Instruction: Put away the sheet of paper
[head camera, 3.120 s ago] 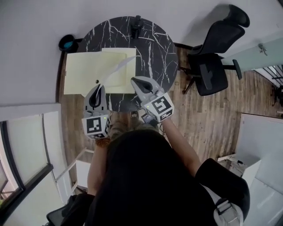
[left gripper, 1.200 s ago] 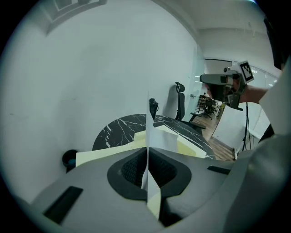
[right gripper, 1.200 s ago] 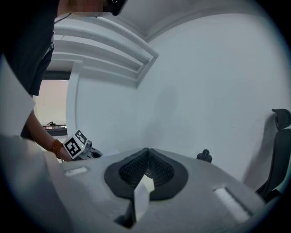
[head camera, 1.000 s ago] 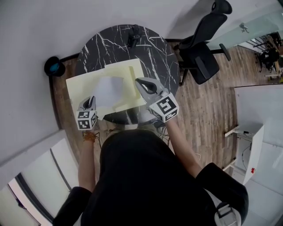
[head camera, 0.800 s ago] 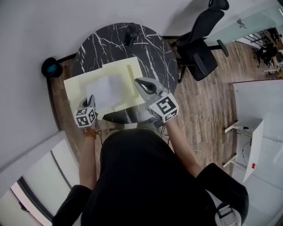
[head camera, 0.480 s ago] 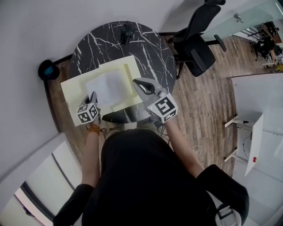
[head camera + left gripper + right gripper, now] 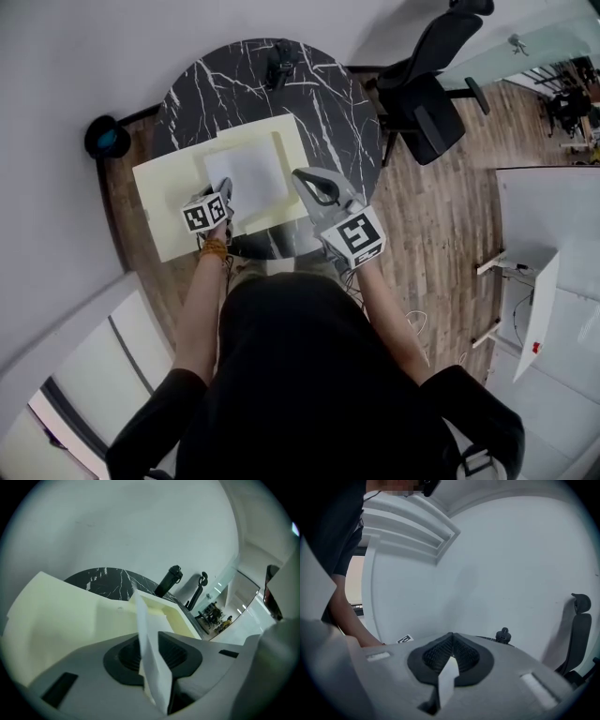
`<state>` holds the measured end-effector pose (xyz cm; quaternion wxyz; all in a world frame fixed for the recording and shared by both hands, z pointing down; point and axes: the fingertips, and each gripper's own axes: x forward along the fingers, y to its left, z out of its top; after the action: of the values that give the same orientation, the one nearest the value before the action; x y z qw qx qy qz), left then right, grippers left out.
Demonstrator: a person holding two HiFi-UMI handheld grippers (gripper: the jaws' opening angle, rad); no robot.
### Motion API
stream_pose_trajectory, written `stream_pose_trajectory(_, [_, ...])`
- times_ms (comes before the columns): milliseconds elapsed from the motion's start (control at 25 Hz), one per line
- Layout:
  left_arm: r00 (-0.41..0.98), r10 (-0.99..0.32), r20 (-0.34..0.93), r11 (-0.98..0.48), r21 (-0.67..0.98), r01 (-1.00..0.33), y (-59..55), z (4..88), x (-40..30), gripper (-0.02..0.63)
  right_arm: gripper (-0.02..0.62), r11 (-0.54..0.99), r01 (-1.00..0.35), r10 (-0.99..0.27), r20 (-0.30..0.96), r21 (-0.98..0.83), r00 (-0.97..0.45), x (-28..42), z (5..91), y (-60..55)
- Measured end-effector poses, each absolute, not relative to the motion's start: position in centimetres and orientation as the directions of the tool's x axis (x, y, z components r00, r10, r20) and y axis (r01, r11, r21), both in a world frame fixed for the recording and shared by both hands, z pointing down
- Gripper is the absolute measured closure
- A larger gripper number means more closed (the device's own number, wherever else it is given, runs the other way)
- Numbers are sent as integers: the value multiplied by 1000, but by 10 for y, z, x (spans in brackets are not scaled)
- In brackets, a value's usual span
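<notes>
Partly, paper (image 7: 253, 173) behind left gripper (image 7: 227, 187)

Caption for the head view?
Left gripper, jaws just opening around a white sheet, over a yellow folder on a marble table.

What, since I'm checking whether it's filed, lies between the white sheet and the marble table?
The open pale yellow folder; in the head view the sheet lies over it, and it lies on the table.
</notes>
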<state>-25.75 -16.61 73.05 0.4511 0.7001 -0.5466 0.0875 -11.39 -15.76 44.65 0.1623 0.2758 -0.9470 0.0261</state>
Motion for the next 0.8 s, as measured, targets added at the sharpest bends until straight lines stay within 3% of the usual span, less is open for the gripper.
stream_pose_trajectory(80, [389, -654, 649, -38, 485, -874, -162, 737, -254, 393, 597, 853, -521, -504, 325, 41, -800, -116, 448, -157])
stream_pose_trajectory(120, [389, -638, 665, -65, 457, -887, -159, 740, -253, 371, 597, 853, -520, -503, 327, 38, -800, -116, 447, -156])
stream_pose_trajectory(520, [318, -637, 702, -295, 159, -942, -140, 732, -301, 362, 597, 838, -545, -521, 323, 20, -790, -110, 446, -171])
stream_pose_trajectory(800, [488, -479, 730, -695, 24, -718, -157, 739, -209, 364, 597, 847, -531, -510, 308, 19, -803, -115, 448, -172])
